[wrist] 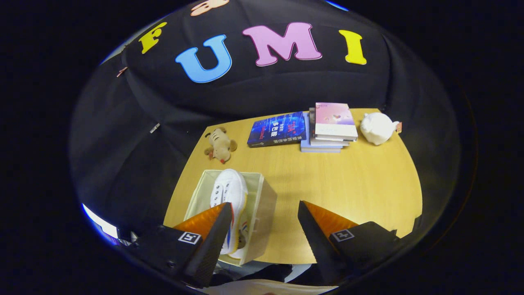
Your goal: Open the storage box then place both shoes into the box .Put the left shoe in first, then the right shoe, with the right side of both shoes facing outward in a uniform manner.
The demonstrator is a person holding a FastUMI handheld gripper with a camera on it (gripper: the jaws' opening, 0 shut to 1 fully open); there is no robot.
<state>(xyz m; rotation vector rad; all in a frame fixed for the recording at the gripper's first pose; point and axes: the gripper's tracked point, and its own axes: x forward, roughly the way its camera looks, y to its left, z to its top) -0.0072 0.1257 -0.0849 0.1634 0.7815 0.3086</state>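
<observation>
Wooden tabletop [348, 184], backed by black cloth, carries everything I work with. On its near left part stands the open storage box [268, 200], a pale fabric-walled bin, and inside it lies a white canvas shoe [229, 190], toe pointing away from me, laces up. A coloured stripe shows on the sidewall near the heel; whether a second shoe lies under or beside it I cannot tell, since my left finger covers that end. My gripper [264, 229] hangs above the box's right wall with its fingers spread wide and nothing between them. I judge the shoe light, soft in the upper, firmer at the rubber sole and heel collar, so I would pinch it there. The box walls look limp and easily nudged. Beyond lie a plush toy [221, 145], a stack of books [323, 127] and a white teapot [376, 128].
</observation>
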